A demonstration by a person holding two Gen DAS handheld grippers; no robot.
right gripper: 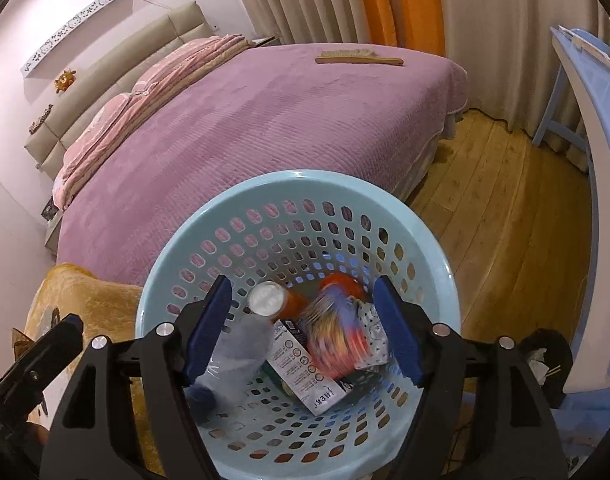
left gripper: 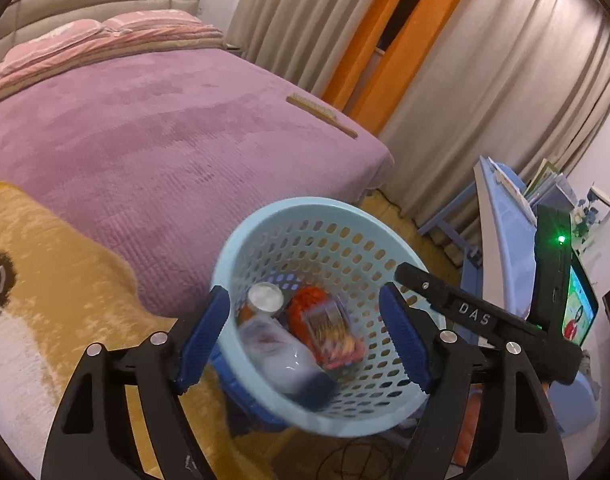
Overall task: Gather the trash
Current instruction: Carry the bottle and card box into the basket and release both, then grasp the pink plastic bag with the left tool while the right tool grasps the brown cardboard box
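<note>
A light blue perforated basket (left gripper: pixel 329 216) (right gripper: pixel 241 192) stands beside the bed. Inside lie a clear plastic bottle (left gripper: pixel 285 356) (right gripper: pixel 241 352), an orange can (left gripper: pixel 263 300) (right gripper: pixel 273 300), a colourful snack packet (left gripper: pixel 333 332) (right gripper: pixel 337 340) that looks blurred, and a white carton (right gripper: pixel 305 376). My left gripper (left gripper: pixel 305 340) is open over the basket with nothing between its blue pads. My right gripper (right gripper: pixel 301 328) is open above the basket, also empty. The right gripper's body (left gripper: pixel 485 316) shows in the left wrist view.
A bed with a purple cover (left gripper: pixel 165 128) (right gripper: pixel 265 120) fills the left side, with a wooden brush (left gripper: pixel 321 114) (right gripper: pixel 359 58) near its far edge. A yellow rug (left gripper: pixel 45 260), wooden floor (right gripper: pixel 505 220), a blue-and-white desk (right gripper: pixel 593 160) and curtains (left gripper: pixel 485 80) surround the basket.
</note>
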